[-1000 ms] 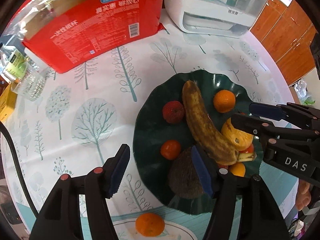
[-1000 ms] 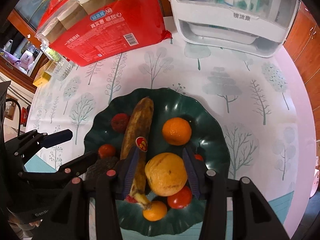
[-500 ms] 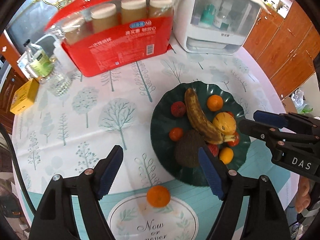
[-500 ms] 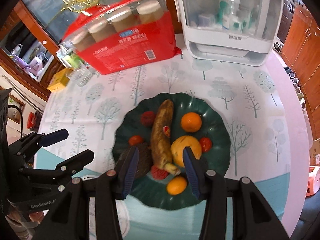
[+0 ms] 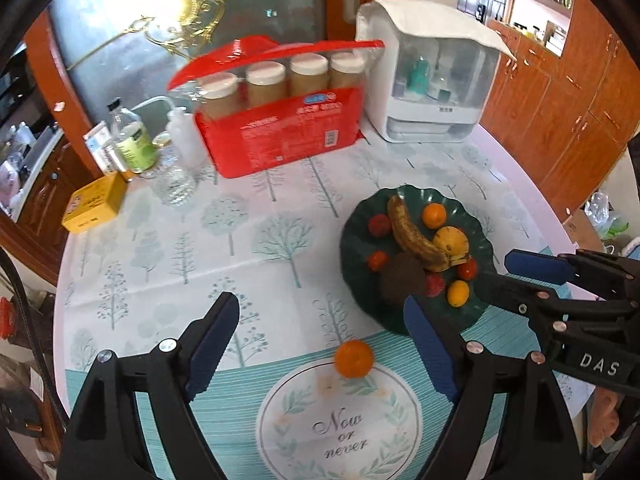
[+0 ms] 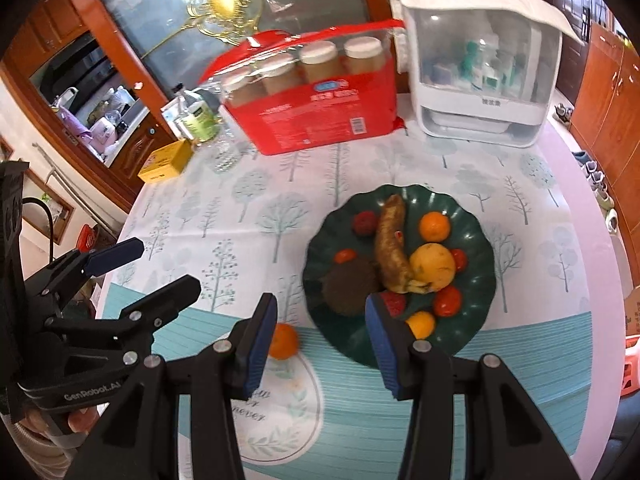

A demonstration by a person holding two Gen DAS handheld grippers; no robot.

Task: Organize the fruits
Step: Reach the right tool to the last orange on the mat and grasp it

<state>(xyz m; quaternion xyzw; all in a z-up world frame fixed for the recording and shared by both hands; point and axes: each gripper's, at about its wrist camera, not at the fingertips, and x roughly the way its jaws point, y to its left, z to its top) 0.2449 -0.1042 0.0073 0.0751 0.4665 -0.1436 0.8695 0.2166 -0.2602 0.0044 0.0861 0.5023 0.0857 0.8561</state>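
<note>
Left claw (image 5: pixel 320 332): jaws are seen opening, nothing between them.
Right claw (image 6: pixel 320 332): jaws are held apart, empty.
Plate (image 6: pixel 476 308): fruit is piled on it, toward the table's right edge.
Loose orange (image 5: pixel 354 359): left on the table, just beside the plate, toward the near edge.

Glossy green plate (image 6: pixel 476 280) on smooth printed tablecloth (image 6: pixel 248 216); varnished wooden cabinets (image 5: pixel 560 120)

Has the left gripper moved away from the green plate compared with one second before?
Yes. The left gripper has pulled back from the green plate, jaws opening, nothing between them.
</note>
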